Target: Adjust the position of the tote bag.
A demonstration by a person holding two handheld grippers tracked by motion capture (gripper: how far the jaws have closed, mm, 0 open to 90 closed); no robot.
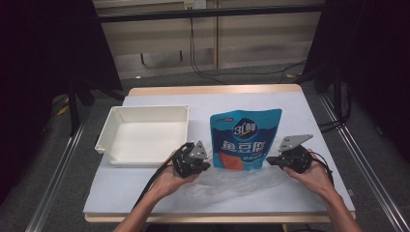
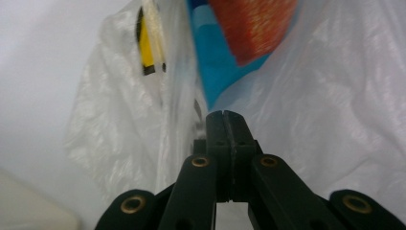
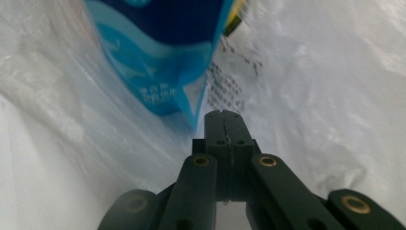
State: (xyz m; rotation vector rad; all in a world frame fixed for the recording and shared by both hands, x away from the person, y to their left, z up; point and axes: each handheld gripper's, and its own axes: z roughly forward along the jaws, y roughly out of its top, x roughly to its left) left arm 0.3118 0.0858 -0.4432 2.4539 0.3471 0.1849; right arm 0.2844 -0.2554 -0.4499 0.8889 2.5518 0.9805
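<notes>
Blue pouch (image 1: 245, 140): frame centre, long axis running up-frame, lower end inside clear plastic bag (image 1: 237, 183); left gripper (image 1: 205, 166) and right gripper (image 1: 271, 160) fingers pinched closed at its bottom corners; white tray (image 1: 145, 112) left

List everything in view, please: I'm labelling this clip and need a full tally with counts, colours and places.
Snack pouch: one, blue with an orange panel, mid-table, its lower end in the bag's mouth.
Plastic bag: one, clear and crinkled, near edge of the table, between the two claws.
Tray: one, white, empty, left of the pouch.
Table: one, pale cover over a wooden edge.
Cables: several, black, on the floor beyond the table.
Left claw: one, black, jaws together, at the bag's left edge.
Right claw: one, black, jaws together, at the bag's right edge.
Hands: two, entering from the bottom, one on each claw.
</notes>
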